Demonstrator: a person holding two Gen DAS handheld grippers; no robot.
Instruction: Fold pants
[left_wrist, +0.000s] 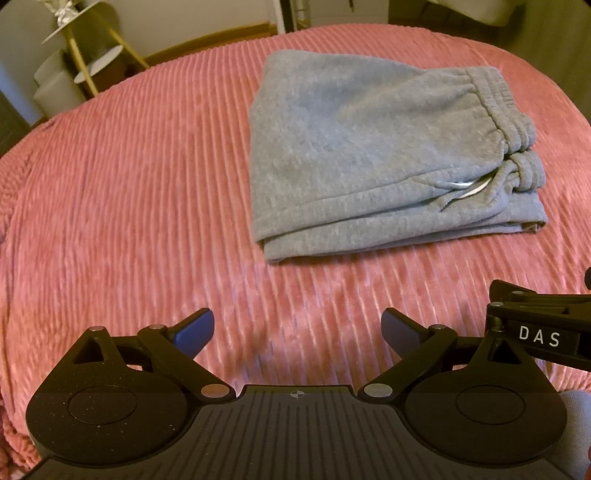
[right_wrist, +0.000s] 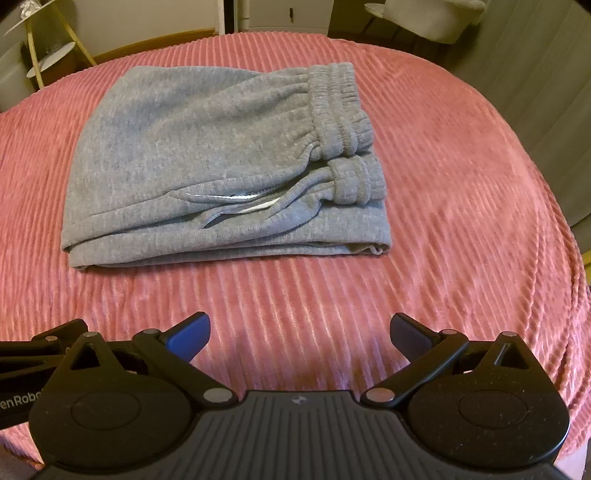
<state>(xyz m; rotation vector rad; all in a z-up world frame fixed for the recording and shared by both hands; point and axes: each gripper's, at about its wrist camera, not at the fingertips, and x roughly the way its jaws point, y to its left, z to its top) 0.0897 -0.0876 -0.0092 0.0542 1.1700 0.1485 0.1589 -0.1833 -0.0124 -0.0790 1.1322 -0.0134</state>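
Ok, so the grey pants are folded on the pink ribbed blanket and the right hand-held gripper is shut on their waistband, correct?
Not quite. The right hand-held gripper is open and holds nothing; the right wrist view shows its fingers spread over bare pink ribbed blanket, short of the cloth. The rest stands: the grey pants lie folded on the blanket, waistband untouched.

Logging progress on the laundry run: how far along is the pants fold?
It looks essentially done. The grey pants lie in a compact folded stack on the pink bedspread, waistband and cuffs together at one end. Nothing is in hand: the left claw and right claw are open, clear of the fabric. At most, tidying the exposed drawstring remains.
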